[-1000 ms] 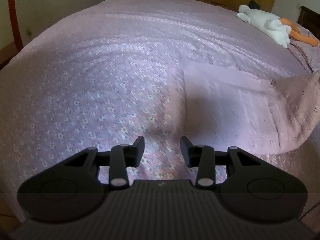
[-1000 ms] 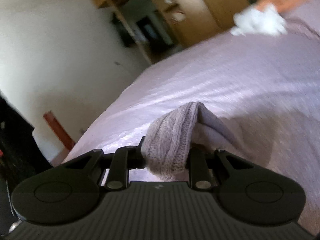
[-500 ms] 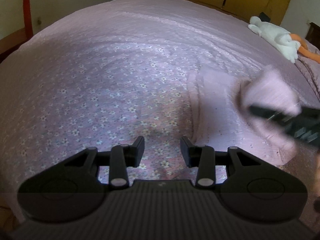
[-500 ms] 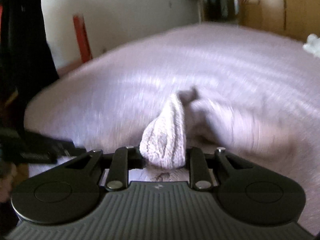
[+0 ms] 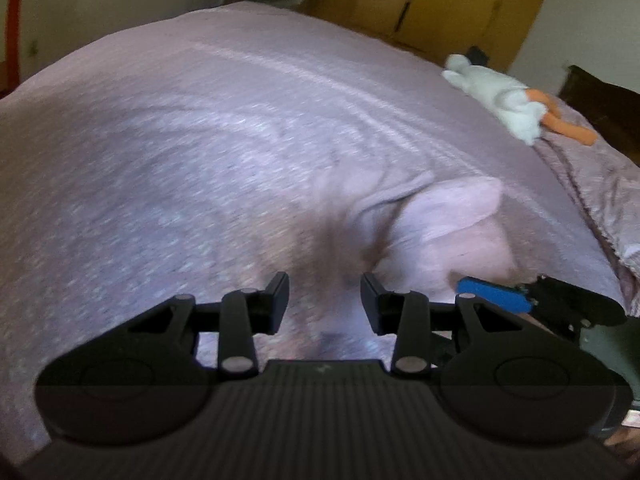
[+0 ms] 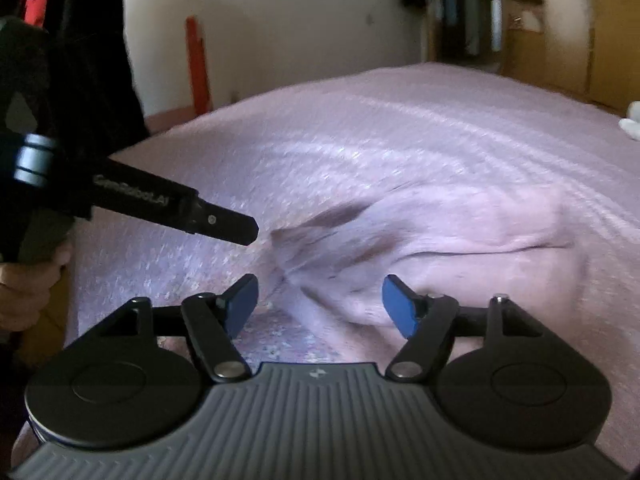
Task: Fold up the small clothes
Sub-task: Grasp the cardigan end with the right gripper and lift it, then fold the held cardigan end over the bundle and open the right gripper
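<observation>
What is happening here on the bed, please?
A person is folding a small pink knitted garment on a bed with a pink floral bedspread, holding a gripper in each hand. The right gripper has its jaws wide open and empty, just in front of the rumpled garment. The left gripper is also open and holds nothing, close beside it. The garment lies loose and creased, not neatly folded yet. A white stuffed toy lies far off on the bed.

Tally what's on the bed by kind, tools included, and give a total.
Pink knit garment: 1
White plush toy: 1
Handheld tools: 2, the left tool and the right tool, both open above the bedspread
Total: 4
</observation>
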Demonstrator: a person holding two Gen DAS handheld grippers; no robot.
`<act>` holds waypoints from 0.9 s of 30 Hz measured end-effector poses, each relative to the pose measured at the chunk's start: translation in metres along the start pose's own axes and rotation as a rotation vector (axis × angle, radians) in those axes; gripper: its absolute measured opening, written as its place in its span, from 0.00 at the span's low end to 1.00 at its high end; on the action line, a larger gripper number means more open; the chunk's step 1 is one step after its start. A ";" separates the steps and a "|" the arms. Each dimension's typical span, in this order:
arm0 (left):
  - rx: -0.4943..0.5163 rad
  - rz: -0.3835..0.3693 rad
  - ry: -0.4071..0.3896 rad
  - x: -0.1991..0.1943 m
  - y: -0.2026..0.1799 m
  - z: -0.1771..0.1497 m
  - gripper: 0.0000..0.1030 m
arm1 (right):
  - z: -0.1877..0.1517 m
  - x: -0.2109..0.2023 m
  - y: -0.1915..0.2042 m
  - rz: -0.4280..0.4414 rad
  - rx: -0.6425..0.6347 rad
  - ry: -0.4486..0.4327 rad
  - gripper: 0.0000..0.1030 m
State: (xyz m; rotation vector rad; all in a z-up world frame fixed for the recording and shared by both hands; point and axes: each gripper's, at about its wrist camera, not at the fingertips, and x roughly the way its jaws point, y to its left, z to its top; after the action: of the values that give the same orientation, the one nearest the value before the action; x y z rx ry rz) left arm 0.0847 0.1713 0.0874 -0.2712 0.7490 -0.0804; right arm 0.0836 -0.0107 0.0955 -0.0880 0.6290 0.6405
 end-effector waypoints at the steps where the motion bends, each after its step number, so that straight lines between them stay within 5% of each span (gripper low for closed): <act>1: 0.013 -0.006 0.000 0.001 -0.004 0.002 0.46 | -0.001 -0.009 -0.003 -0.011 0.020 -0.020 0.78; 16: 0.418 -0.012 0.009 0.069 -0.091 0.031 0.66 | -0.044 -0.068 -0.098 -0.149 0.492 -0.131 0.88; 26: 0.438 0.002 0.040 0.133 -0.091 0.043 0.65 | -0.064 -0.060 -0.126 -0.158 0.589 -0.135 0.90; 27: 0.418 -0.010 0.018 0.133 -0.088 0.045 0.47 | -0.065 -0.056 -0.128 -0.154 0.601 -0.132 0.90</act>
State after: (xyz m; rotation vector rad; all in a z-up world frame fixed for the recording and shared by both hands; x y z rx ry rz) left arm 0.2148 0.0738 0.0544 0.1243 0.7305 -0.2461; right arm 0.0893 -0.1607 0.0607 0.4587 0.6567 0.2867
